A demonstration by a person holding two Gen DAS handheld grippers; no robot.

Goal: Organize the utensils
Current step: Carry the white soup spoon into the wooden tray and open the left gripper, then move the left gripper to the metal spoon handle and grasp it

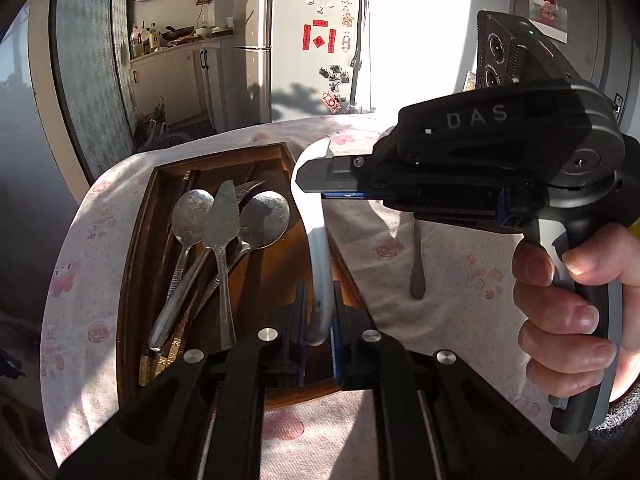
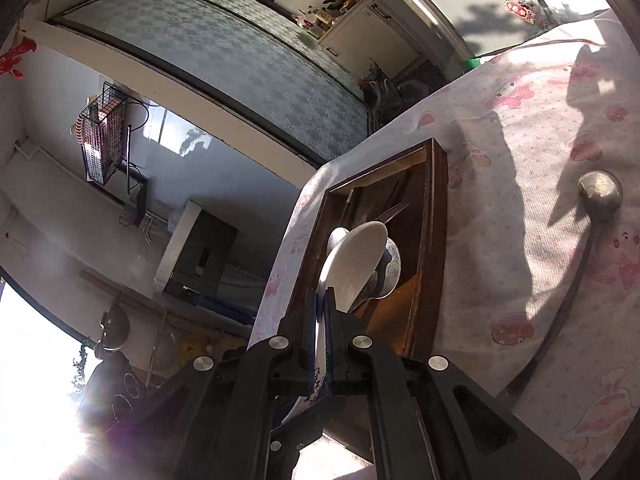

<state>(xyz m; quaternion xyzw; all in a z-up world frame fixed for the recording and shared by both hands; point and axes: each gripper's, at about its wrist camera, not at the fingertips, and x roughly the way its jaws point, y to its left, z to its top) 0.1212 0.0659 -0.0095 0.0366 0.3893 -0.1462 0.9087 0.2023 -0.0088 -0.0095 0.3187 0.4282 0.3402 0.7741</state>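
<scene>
A white ceramic spoon (image 1: 316, 248) is held over a dark wooden tray (image 1: 138, 240). My left gripper (image 1: 319, 320) is shut on one end of it. My right gripper (image 1: 320, 184) is shut on its other end, seen in the right wrist view (image 2: 325, 320) with the spoon's bowl (image 2: 356, 260) ahead over the tray (image 2: 438, 216). The tray holds two metal spoons (image 1: 190, 212), a cake knife (image 1: 220, 220) and forks. A metal ladle (image 2: 600, 192) lies on the cloth to the right; its handle (image 1: 417, 264) shows in the left wrist view.
The table wears a white cloth with pink prints (image 1: 452, 256). A fridge (image 1: 304, 40) and a kitchen counter (image 1: 176, 44) stand beyond the table's far edge. A wire rack (image 2: 104, 132) hangs on a wall off the left.
</scene>
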